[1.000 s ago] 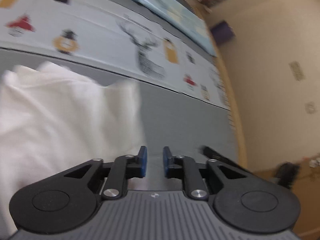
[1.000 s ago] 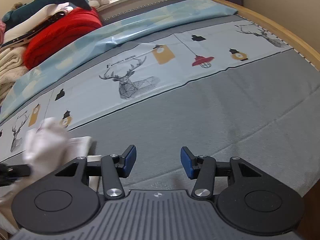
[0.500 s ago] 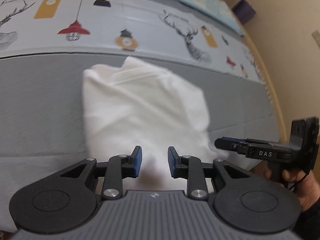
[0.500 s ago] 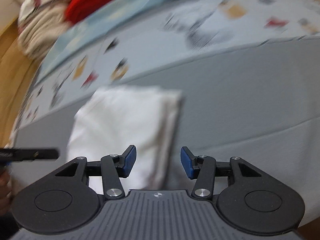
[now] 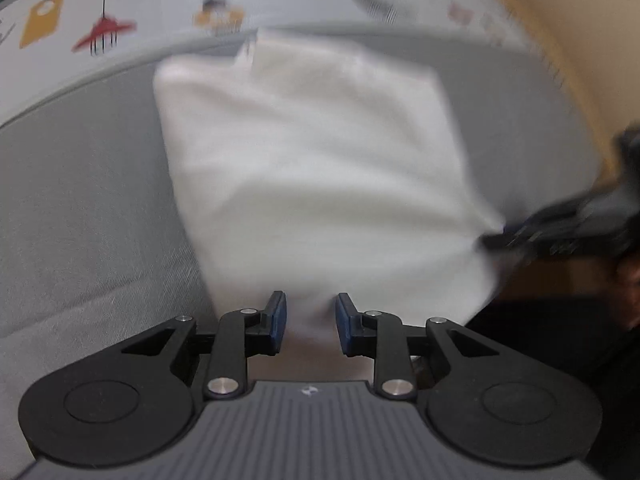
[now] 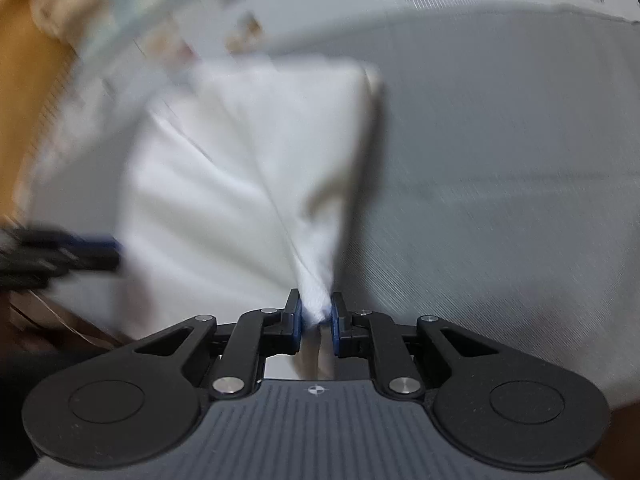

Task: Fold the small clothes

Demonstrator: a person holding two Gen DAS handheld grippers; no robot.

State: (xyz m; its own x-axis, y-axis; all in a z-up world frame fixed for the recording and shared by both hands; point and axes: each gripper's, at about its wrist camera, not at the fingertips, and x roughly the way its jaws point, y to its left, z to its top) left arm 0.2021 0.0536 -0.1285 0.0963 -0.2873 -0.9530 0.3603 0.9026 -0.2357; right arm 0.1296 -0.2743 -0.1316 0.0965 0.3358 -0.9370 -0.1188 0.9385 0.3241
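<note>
A white garment (image 5: 312,168) lies folded on the grey bed sheet (image 5: 80,200). My left gripper (image 5: 308,308) points steeply down at its near edge. The jaws stand a little apart with cloth between them, and the pads do not press on it. In the right wrist view the same garment (image 6: 240,184) bunches into a tight peak between the blue pads of my right gripper (image 6: 316,308), whose jaws are closing and pinch that near corner. Each gripper also shows in the other's view: the right gripper (image 5: 496,236) at the cloth's right corner, the left gripper (image 6: 114,250) at its left edge.
A pale band of the sheet printed with lamps and deer (image 5: 100,36) runs beyond the garment. The wooden bed frame (image 6: 24,80) borders the bed on the left of the right wrist view. Grey sheet (image 6: 500,160) stretches to the right of the garment.
Both grippers have tipped down and come in over the garment's near edge. The right jaws have gone from wide apart to pinching the cloth's corner; the left jaws kept their gap.
</note>
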